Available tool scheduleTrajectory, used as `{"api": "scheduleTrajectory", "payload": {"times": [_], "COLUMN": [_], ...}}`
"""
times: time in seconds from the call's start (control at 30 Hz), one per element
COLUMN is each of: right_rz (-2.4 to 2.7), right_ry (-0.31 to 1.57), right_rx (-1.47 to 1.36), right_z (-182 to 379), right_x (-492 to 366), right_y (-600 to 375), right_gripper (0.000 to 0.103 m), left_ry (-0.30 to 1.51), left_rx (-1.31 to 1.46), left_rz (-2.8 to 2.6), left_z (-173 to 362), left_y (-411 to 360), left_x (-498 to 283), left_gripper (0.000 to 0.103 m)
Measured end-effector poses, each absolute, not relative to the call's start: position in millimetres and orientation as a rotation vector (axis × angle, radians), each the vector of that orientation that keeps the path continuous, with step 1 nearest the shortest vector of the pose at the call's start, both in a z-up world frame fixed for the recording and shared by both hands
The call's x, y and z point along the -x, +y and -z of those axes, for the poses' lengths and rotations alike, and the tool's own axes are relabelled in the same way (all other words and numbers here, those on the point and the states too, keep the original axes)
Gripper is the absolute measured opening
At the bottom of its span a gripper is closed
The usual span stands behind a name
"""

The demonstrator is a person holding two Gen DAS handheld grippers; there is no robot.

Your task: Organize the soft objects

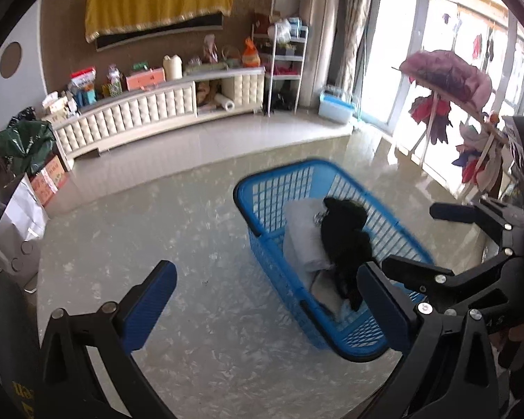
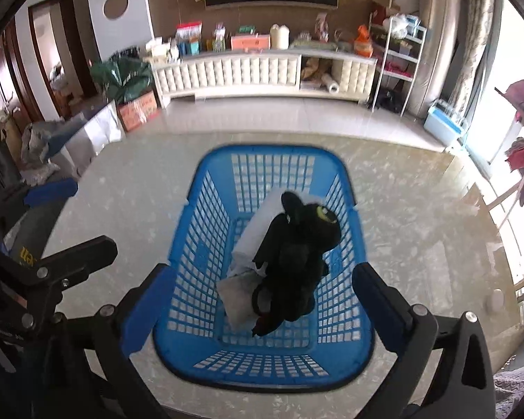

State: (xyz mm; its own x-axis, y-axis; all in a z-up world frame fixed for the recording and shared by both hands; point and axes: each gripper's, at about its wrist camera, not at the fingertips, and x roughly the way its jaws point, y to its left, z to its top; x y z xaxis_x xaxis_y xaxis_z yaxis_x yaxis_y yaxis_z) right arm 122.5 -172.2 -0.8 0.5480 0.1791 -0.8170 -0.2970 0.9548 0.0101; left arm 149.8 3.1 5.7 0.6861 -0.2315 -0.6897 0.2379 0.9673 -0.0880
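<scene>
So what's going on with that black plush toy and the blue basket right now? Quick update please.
Both grippers open, left gripper and right gripper empty. Black plush toy in blue basket, atop white folded items. Nothing in the way.

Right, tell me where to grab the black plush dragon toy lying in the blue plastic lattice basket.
Probably best to grip the black plush dragon toy across its thick middle body, coming straight down from above. It lies lengthwise on white folded items inside the blue plastic lattice basket, whose walls block side approaches. The right gripper is open above it.
</scene>
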Motion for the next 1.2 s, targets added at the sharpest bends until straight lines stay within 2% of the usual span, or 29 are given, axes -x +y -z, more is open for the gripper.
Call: {"api": "scheduleTrajectory", "payload": {"times": [0.3, 0.47, 0.93, 1.2], "right_rz": [-0.259, -0.24, -0.125, -0.105], "right_ry": [0.77, 0.669, 0.481, 0.483], "right_rx": [0.091, 0.042, 0.079, 0.091], "right_z": [-57.2, -71.9, -72.0, -67.7], "right_x": [-75.6, -59.4, -20.9, -22.1], "right_y": [-188.3, -194.2, -198.8, -198.2], "right_gripper": [0.103, 0.103, 0.103, 0.103], "left_ry": [0.594, 0.52, 0.493, 0.465], "left_rx": [0.019, 0.005, 0.082, 0.031], "left_rz": [0.223, 0.167, 0.209, 0.189], "left_z": [-57.2, -71.0, -73.3, -74.2], "left_y": [-3.5, -12.7, -20.9, -29.3], "left_x": [-97.9, -76.9, -42.7, -31.8], "left_gripper": [0.102, 0.102, 0.103, 0.103]}}
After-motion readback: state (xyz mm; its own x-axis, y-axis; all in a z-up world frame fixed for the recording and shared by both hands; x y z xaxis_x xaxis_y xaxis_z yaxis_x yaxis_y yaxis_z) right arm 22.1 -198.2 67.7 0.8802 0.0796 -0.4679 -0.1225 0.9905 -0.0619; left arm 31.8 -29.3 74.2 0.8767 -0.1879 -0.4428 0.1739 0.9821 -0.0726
